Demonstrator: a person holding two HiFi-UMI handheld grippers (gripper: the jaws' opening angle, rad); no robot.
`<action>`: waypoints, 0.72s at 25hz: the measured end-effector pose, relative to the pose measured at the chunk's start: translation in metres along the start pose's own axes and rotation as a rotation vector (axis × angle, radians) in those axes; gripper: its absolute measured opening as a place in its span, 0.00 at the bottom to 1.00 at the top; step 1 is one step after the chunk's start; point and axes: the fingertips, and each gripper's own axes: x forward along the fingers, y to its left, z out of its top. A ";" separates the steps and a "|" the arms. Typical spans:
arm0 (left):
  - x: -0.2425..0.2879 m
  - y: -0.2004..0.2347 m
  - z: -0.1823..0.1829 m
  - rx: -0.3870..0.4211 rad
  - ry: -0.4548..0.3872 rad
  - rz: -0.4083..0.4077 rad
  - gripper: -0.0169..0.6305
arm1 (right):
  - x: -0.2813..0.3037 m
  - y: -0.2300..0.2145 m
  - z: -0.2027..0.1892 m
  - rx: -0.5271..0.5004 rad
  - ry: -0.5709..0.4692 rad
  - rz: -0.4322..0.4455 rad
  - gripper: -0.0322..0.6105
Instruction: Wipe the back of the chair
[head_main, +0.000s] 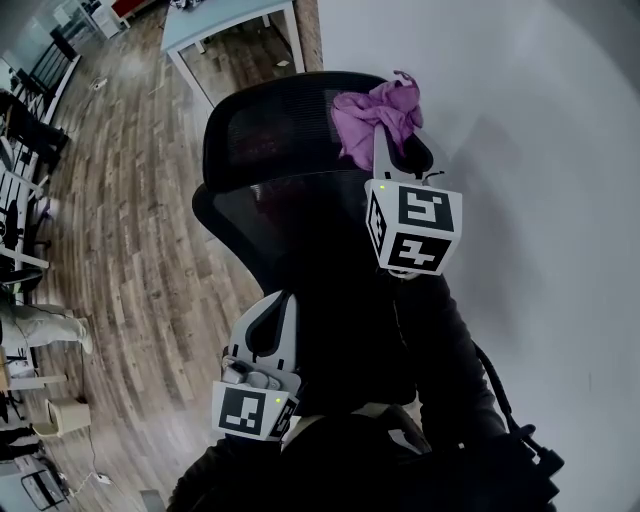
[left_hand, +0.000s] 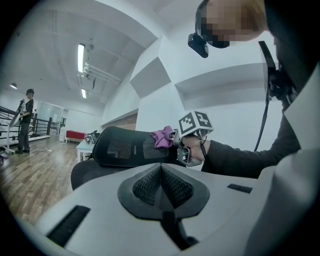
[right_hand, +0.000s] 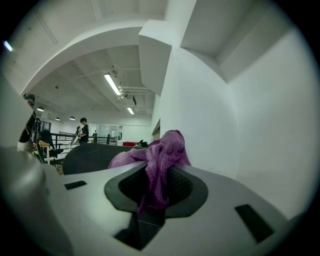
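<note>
Right gripper (head_main: 385, 142): jaws clamped on a bunched purple cloth (head_main: 377, 112), which fills the gap between the pads and spills over their tips. The cloth is pressed to the top edge of the black mesh chair (head_main: 268, 135), at the side nearest the white wall (head_main: 530, 150).

Left gripper (head_main: 283, 302): jaws closed pad to pad with nothing between them, held low behind the chair's back, well apart from the cloth.

Markings: black-and-white square patterns on the right gripper's marker cube (head_main: 415, 232) and the left gripper's marker cube (head_main: 250, 412).

Surroundings: wood-plank floor (head_main: 130, 220); a pale table (head_main: 225, 22) beyond the chair; ceiling strip lights (left_hand: 80, 57); a standing person (left_hand: 26, 120) by a black railing (left_hand: 42, 127) far off; the holder's dark sleeve (left_hand: 240, 159) behind the right gripper.
</note>
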 end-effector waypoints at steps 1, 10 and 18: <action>0.000 0.000 0.001 -0.007 0.000 0.003 0.04 | 0.000 0.000 0.000 0.002 0.001 0.001 0.18; -0.007 0.009 -0.005 -0.022 0.011 0.022 0.04 | 0.010 0.007 0.003 0.009 0.000 0.013 0.18; -0.014 0.019 -0.004 -0.046 0.011 0.048 0.04 | 0.021 0.027 0.008 0.002 0.003 0.053 0.18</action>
